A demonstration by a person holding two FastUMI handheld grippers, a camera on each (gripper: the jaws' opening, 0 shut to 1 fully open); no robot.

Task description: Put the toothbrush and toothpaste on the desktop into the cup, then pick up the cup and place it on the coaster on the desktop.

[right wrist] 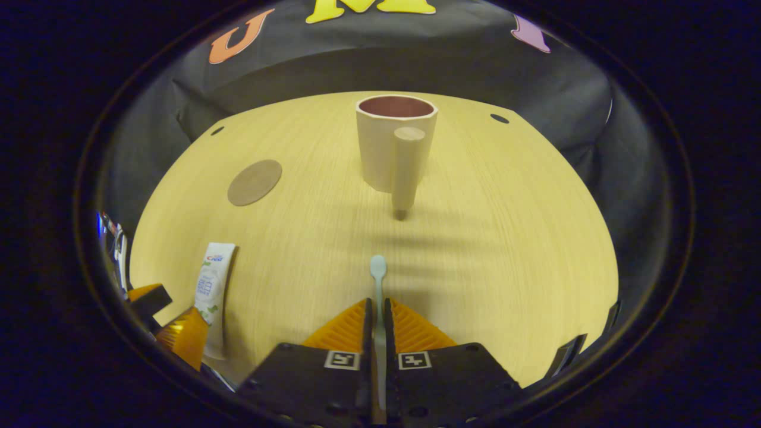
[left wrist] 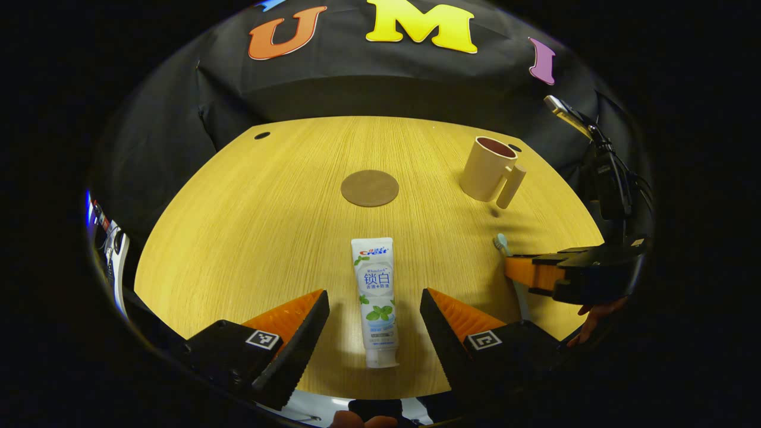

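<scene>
my right gripper (right wrist: 376,309) was clamped on the toothbrush (right wrist: 378,273), whose head pointed toward the cup (right wrist: 395,145) standing farther up the desktop (right wrist: 505,238). my left gripper (left wrist: 374,315) hung wide open astride the toothpaste tube (left wrist: 376,297), not touching it. the cup looked empty and stood well apart from the round coaster (left wrist: 369,188), so by my reckoning nothing was finished: both items and the cup move remained.
</scene>
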